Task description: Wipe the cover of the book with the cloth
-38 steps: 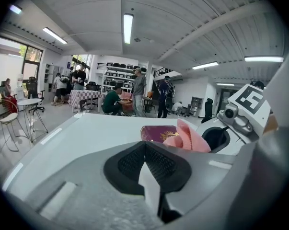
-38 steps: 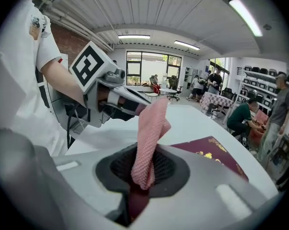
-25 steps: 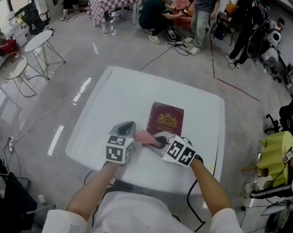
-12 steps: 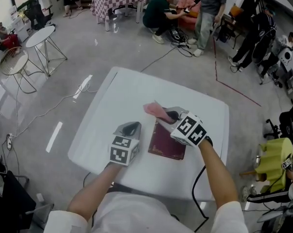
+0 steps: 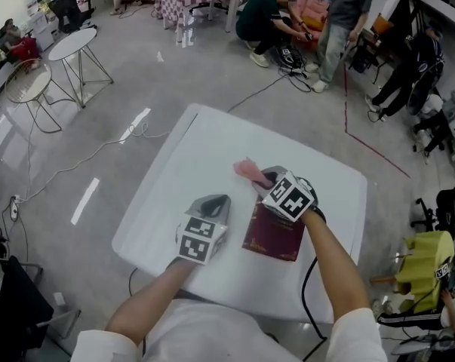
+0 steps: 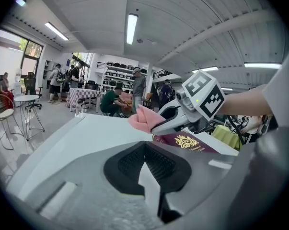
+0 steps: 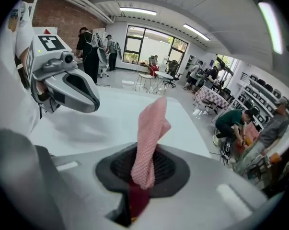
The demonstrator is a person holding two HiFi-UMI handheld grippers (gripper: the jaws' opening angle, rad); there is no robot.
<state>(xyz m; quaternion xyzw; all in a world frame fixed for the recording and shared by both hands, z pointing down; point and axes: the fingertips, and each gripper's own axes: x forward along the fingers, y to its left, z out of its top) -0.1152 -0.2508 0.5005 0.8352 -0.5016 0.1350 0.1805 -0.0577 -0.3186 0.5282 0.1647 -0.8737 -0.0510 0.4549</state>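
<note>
A maroon book with a gold crest lies flat on the white table. My right gripper is shut on a pink cloth and sits at the book's far end, the cloth sticking out past that edge. In the right gripper view the cloth stands up from the shut pads, with a bit of the book showing below. My left gripper rests left of the book, shut and holding nothing. The left gripper view shows the right gripper, the cloth and the book ahead.
The table's near edge is just in front of my body and its right edge is close to the book. On the floor are cables, two round side tables at the left, a yellow chair at the right, and people working beyond.
My right gripper has carried the cloth from the book's near end over the cover to its far end. The left gripper has stayed left of the book.
</note>
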